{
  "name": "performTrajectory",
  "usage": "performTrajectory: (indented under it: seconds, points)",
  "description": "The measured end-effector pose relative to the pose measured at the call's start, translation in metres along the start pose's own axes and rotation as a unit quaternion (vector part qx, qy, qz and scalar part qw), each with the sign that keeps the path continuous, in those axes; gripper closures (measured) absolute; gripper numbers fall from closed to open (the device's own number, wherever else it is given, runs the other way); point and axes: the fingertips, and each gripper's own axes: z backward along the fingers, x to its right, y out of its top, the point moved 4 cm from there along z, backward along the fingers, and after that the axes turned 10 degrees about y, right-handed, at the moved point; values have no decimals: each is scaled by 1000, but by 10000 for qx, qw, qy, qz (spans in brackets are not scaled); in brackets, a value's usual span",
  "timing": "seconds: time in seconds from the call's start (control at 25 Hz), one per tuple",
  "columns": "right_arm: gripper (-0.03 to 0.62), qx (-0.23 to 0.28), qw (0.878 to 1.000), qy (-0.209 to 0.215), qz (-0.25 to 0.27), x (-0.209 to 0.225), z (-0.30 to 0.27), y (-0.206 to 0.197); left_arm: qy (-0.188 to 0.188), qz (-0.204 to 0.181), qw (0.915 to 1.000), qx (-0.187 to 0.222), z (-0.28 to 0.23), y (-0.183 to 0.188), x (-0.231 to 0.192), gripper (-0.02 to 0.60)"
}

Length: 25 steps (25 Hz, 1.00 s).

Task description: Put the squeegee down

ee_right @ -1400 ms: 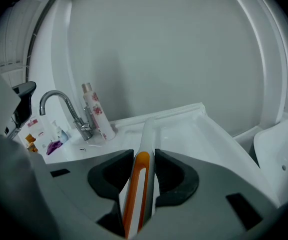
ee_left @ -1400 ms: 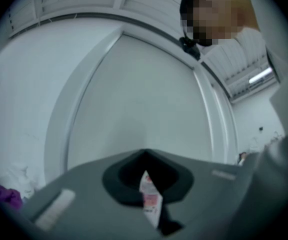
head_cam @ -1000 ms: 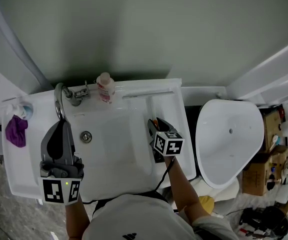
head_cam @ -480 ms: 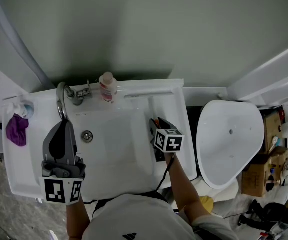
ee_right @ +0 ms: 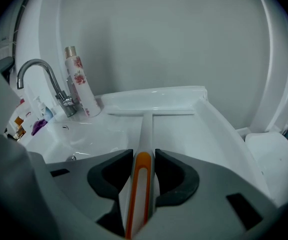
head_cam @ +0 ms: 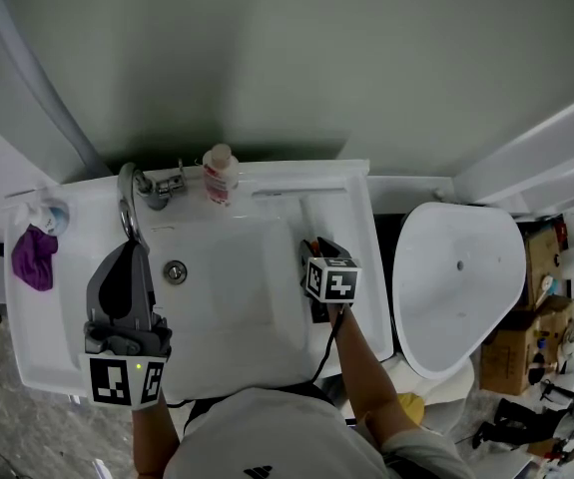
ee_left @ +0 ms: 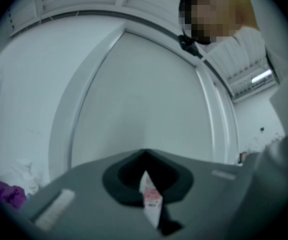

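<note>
Fingers (ee_right: 176, 176) on my right stay clenched on the squeegee (ee_right: 144, 134), barely shifted this last second, blade (ee_right: 151, 113) at the sink ledge (ee_right: 154, 96), upper centre; release seems due. Left fingers (ee_left: 118, 176) pinch a slip (ee_left: 151, 201)

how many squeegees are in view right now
1. The squeegee is clamped by its handle in the right tongs, with its blade at the back ledge of the sink. No other shows; one could be hidden out of frame.

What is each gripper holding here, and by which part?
Right gripper: the squeegee, jaws shut on its orange-striped handle. Left gripper: a small white-and-pink slip between shut jaws, part unclear.
</note>
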Motion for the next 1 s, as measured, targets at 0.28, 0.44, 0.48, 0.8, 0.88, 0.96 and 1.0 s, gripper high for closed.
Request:
performTrajectory:
  seconds: [0.28,0.44,0.48,0.8,0.88,0.96,1.0]
  points:
    - [454,-9,9997,-148,193,-1,1,0,-37,17,10000,-7,2,-1,-3,574]
    - [453,58,9995,-216,235,-3,3,2,-69,46,10000,17,3,-1,-6,575]
    - [451,96,9994,-221,234,-3,5,4,-77,52,10000,24,3,-1,-6,574]
    - [471,583,9974,-257,334,-14,31,17,-160,119,9997,107,8,2,-2,574]
    - [522,722,9963,-225,405,-19,38,19,-157,139,9997,139,10,3,-1,574]
    - [592,886,9951,-125,431,-25,46,21,-150,153,9996,165,13,4,0,574]
    - [592,957,9945,-38,433,-28,51,22,-150,156,9996,177,15,4,2,574]
